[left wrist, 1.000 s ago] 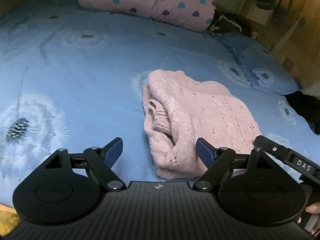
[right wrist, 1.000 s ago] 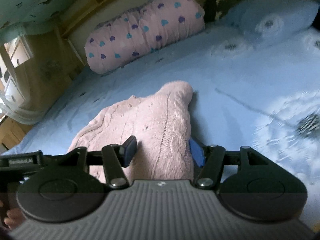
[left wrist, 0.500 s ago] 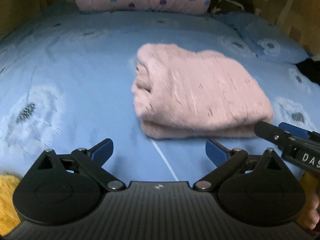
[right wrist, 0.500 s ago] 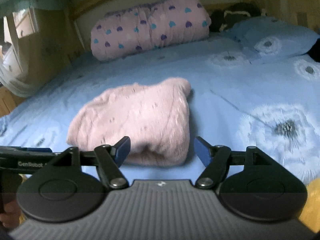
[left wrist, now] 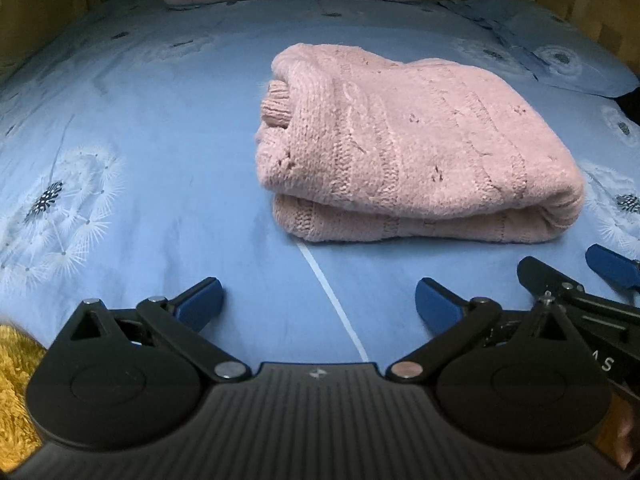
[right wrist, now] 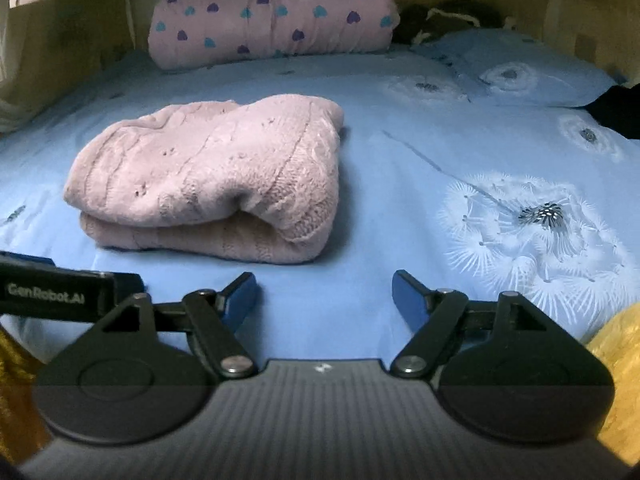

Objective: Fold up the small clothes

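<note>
- The pink sweater (left wrist: 416, 148) lies folded double on the blue bedsheet (left wrist: 160, 120); judge this fold complete.
- Your left gripper (left wrist: 318, 300) is opening wide, empty.
- Your right gripper (right wrist: 324, 296) is opening, empty, clear of the sweater.

Your bed (left wrist: 168, 128), blue dandelion-print sheet, carries the folded pink sweater (left wrist: 408, 148) mid-mattress, a heart-print bolster (right wrist: 272, 12) and blue pillow (right wrist: 528, 68) at its head.
</note>
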